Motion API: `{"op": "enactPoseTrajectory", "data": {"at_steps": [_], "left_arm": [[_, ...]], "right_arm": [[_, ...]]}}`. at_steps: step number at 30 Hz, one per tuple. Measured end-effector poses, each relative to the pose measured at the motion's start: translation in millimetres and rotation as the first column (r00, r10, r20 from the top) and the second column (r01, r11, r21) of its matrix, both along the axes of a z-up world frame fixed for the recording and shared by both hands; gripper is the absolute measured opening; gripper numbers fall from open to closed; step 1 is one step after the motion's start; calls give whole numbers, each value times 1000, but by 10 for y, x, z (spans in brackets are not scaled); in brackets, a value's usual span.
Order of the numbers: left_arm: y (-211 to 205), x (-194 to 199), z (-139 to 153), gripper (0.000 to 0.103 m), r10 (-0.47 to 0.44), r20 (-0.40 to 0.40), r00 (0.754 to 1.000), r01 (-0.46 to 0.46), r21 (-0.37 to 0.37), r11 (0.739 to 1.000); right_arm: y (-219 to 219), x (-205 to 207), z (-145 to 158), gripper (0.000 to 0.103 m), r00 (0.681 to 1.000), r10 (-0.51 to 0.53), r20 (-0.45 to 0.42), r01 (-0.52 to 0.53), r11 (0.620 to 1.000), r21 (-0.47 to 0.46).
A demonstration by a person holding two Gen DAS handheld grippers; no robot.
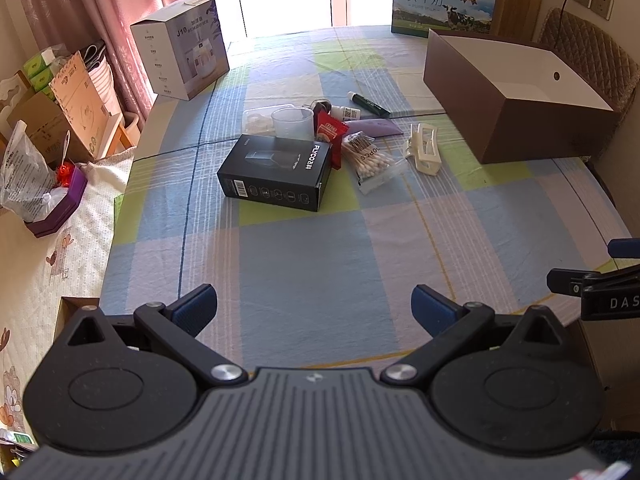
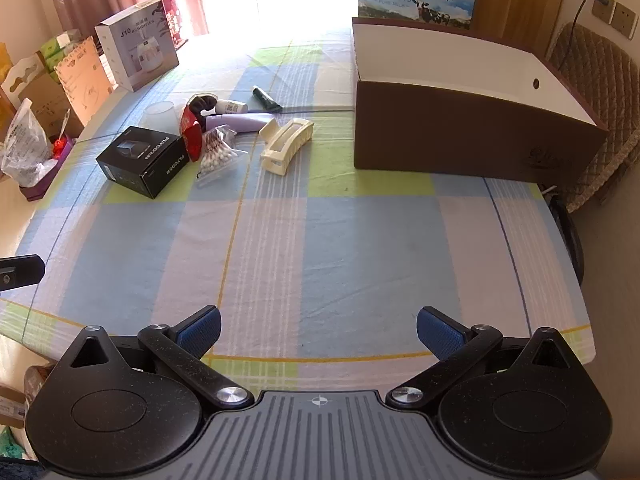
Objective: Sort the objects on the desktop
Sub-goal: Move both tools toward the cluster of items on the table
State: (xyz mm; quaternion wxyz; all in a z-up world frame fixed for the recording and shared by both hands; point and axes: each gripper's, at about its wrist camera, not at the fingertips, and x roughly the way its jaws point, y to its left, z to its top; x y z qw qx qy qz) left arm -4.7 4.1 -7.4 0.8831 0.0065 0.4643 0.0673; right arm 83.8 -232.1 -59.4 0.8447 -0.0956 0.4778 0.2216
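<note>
- The things to sort lie in a loose pile on the far left part of the desk, which is covered with a checked cloth.
- Nearest of the pile is a black box, lying flat.
- Just right of it, a bag of cotton swabs touches a red packet that leans against the black box's far corner.
- Right of the swabs lies a cream hair clip, a little apart from the rest.
- Behind the black box stands a clear cup, with a clear flat case at its left.
- Farther back lie a lilac tube, a small white bottle and a dark green tube, close together.
- A brown open box, white inside, sits on the far right of the desk, well apart from the pile.
- My left tongs are spread wide, nothing between them, hanging over the near bare cloth.
- My right tongs are spread wide too, pinching nothing, over the near edge of the desk.
- At the far left corner stands a white humidifier carton; at the far edge behind the brown box, a milk carton.
- Left of the desk is a clutter of cardboard and a plastic bag; right of it, a quilted chair.
</note>
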Motion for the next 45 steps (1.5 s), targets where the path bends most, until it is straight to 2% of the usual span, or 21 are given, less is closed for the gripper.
{"op": "enactPoseTrajectory", "data": {"at_steps": [16,29,45], "left_arm": [[18,116,-18,102,28,-9,1000,-28,-9,1000],[-27,354,-46,102,99,-26,995,-99,-9,995],[-104,704,-133,102,223,-40,974,-224,-23,974]], "right_arm": [[36,158,2,101,1000,20,-3,-20,1000,7],[32,450,-43,101,998,65,-6,-65,998,17],[80,966,-159,101,980,200,-5,-200,979,34]]}}
